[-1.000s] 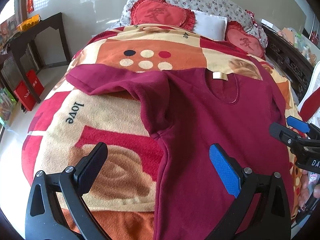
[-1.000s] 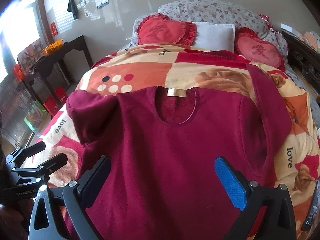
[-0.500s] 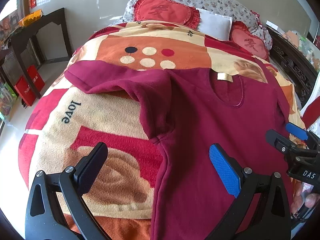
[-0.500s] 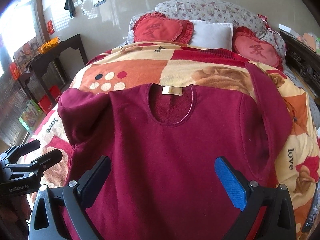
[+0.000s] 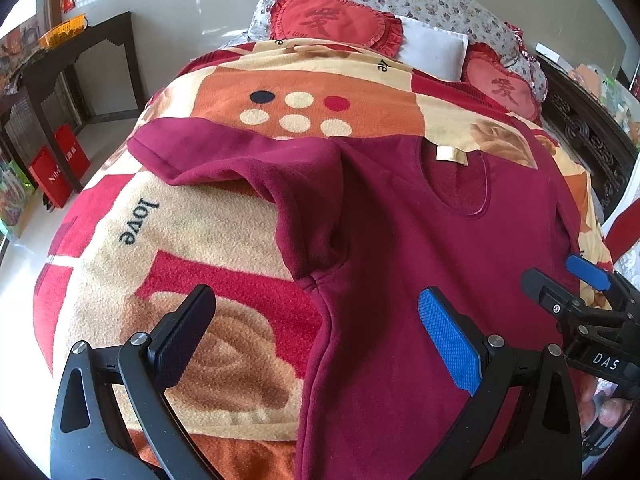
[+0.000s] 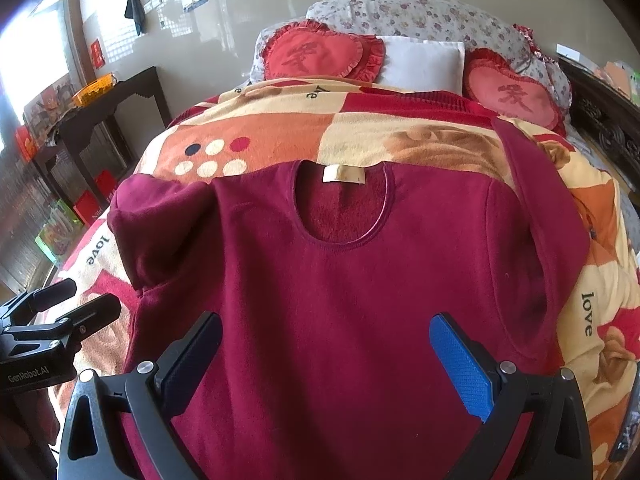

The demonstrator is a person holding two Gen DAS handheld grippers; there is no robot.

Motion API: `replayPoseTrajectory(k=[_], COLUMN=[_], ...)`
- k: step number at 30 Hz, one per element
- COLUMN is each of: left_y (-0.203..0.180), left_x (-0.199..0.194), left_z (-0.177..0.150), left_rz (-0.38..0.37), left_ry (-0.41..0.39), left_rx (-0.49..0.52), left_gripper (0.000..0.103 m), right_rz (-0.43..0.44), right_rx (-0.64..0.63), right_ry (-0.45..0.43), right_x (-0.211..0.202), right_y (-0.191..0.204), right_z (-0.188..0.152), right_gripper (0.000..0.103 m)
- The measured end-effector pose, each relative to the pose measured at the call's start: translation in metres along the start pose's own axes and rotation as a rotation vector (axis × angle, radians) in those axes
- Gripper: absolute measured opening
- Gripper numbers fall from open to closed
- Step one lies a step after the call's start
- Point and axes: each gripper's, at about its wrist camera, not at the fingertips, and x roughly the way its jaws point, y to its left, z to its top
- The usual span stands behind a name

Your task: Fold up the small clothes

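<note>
A maroon fleece top (image 6: 340, 288) lies face-up on the bed's patterned blanket (image 5: 208, 232). Left tongs (image 5: 316, 332) gape wide, empty, straddling its side seam; right tongs (image 6: 326, 354) gape wide, empty, over its chest.

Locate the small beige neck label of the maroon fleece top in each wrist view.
Left wrist view: the small beige neck label sits right of centre, in the upper half, at the neckline's far edge.
Right wrist view: the label is near centre, upper half.
Shared landmark: the plain white pillow between two red heart cushions.
</note>
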Motion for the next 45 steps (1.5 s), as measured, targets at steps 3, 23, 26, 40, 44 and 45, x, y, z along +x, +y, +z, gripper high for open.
replayPoseTrajectory(k=[3, 23, 26, 40, 44, 45], left_y=[0.000, 0.002, 0.003, 0.006, 0.007, 0.007], left_x=[0.000, 0.006, 0.007, 0.009, 0.010, 0.011], left_z=[0.000, 0.000, 0.001, 0.002, 0.002, 0.002], left_rz=[0.000, 0.011, 0.015, 0.021, 0.021, 0.022], left_ry=[0.000, 0.012, 0.009, 0.012, 0.013, 0.013], left_rx=[0.001, -0.006, -0.005, -0.017, -0.020, -0.021], left_gripper=[0.102, 0.102, 0.102, 0.102, 0.102, 0.102], right_rz=[-0.001, -0.012, -0.008, -0.004, -0.006, -0.005], right_rx=[0.003, 0.011, 0.019, 0.012, 0.011, 0.011], right_ry=[0.001, 0.025, 0.028, 0.039, 0.041, 0.042], right_x=[0.000, 0.009, 0.011, 0.016, 0.017, 0.018], right_y=[-0.001, -0.001, -0.002, 0.001, 0.003, 0.003], right_z=[0.000, 0.002, 0.002, 0.003, 0.003, 0.003], right_gripper=[0.103, 0.103, 0.103, 0.103, 0.103, 0.103])
